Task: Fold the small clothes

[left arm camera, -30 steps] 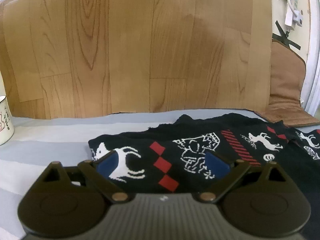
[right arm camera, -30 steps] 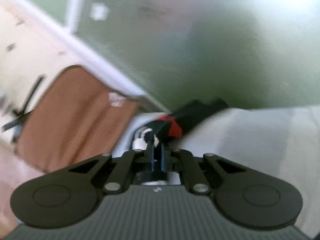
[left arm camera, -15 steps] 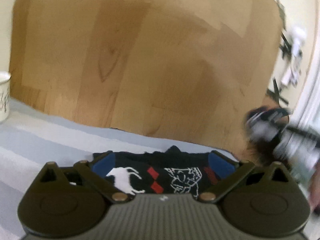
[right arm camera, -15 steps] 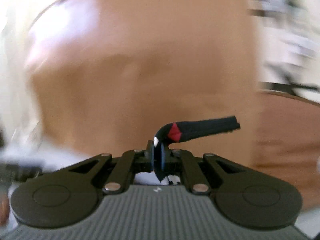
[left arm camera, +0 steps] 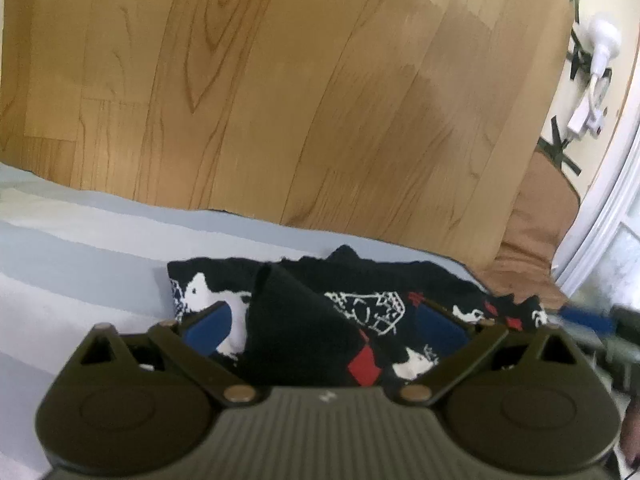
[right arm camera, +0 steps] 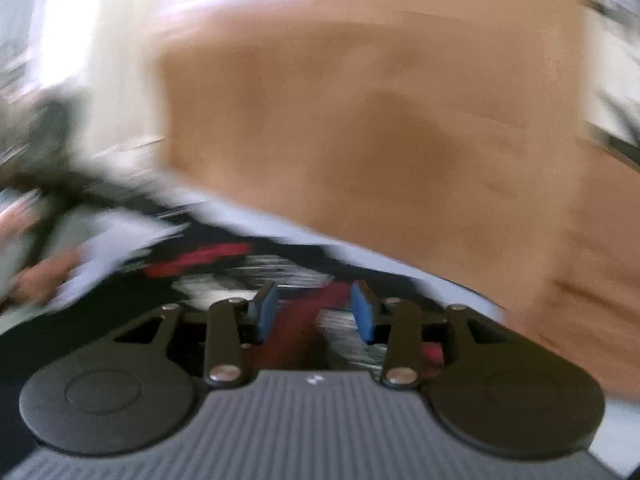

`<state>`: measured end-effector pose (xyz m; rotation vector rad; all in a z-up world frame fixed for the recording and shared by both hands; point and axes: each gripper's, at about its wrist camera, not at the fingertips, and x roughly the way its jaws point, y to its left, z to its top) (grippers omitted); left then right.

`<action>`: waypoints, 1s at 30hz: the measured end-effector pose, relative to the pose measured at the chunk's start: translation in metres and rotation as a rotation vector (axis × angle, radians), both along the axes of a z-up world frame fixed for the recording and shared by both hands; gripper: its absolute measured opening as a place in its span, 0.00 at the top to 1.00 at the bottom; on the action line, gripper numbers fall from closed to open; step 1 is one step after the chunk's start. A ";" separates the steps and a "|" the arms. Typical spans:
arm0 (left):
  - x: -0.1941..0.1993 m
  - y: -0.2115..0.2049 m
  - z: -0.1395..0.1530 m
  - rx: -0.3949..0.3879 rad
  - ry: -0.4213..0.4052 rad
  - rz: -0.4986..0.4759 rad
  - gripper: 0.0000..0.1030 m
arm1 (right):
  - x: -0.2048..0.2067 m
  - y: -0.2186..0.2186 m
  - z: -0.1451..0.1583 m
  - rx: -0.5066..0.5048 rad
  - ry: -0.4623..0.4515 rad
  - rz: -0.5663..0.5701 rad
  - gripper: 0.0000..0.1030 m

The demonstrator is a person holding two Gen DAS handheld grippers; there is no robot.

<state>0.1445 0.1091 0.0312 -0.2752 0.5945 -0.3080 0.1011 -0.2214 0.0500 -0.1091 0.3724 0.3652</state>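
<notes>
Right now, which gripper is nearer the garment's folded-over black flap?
Left gripper: its closing jaws straddle the flap. The right gripper, jaws opening above the garment, sits off to its right.

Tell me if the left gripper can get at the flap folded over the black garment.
Probably yes. The left gripper has its jaws wide, just closing, and the flap on the garment lies right between them, with nothing across it. The right gripper is off to the side.

A pale blue-and-white striped bedcover (left arm camera: 92, 248) carries a black patterned garment (left arm camera: 360, 304); part folded over.
</notes>
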 end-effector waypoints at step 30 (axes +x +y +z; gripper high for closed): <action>-0.043 -0.014 0.047 0.037 -0.193 -0.047 0.89 | 0.047 0.039 -0.018 0.265 0.319 0.079 0.69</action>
